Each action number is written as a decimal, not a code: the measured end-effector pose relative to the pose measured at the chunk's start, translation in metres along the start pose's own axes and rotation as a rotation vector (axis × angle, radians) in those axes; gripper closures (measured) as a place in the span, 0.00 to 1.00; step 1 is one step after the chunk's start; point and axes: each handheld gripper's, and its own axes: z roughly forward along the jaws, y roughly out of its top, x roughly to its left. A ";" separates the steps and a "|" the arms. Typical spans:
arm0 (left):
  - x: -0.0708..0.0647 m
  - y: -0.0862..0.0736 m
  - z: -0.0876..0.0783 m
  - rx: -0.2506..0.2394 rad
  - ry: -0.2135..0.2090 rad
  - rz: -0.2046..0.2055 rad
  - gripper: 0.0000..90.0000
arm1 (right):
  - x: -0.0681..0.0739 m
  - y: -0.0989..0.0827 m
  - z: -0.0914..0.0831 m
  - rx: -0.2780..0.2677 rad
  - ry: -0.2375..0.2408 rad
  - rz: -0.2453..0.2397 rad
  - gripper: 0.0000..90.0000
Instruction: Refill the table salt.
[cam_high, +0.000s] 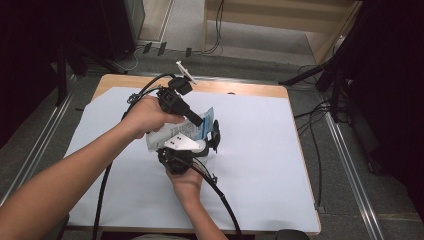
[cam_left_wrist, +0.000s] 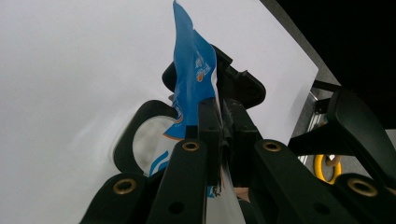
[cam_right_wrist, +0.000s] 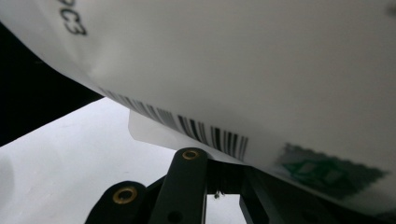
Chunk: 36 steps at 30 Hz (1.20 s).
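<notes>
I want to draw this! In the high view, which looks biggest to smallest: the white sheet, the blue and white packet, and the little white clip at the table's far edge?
1. White sheet, by far the largest.
2. Blue and white packet, partly hidden by the grippers.
3. White clip, smallest, though it lies farther from the camera.

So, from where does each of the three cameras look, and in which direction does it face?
High view: above the person's side, facing forward and down on the table; both forearms, left claw, right claw.
Left gripper view: rides the left claw, looking along its jaws shut on the blue-and-white packet.
Right gripper view: rides the right claw, under the packet's barcode.
Shared: all show the packet.
</notes>
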 end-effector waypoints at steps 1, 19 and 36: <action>0.000 0.000 0.000 0.004 -0.003 -0.001 0.98 | 0.000 0.000 0.000 0.000 0.001 0.001 1.00; 0.001 0.003 0.003 0.016 0.004 0.002 0.98 | -0.001 0.000 -0.002 0.005 0.004 -0.001 1.00; 0.001 0.003 0.003 0.018 0.008 -0.006 0.99 | 0.000 0.001 -0.001 0.004 0.011 0.011 1.00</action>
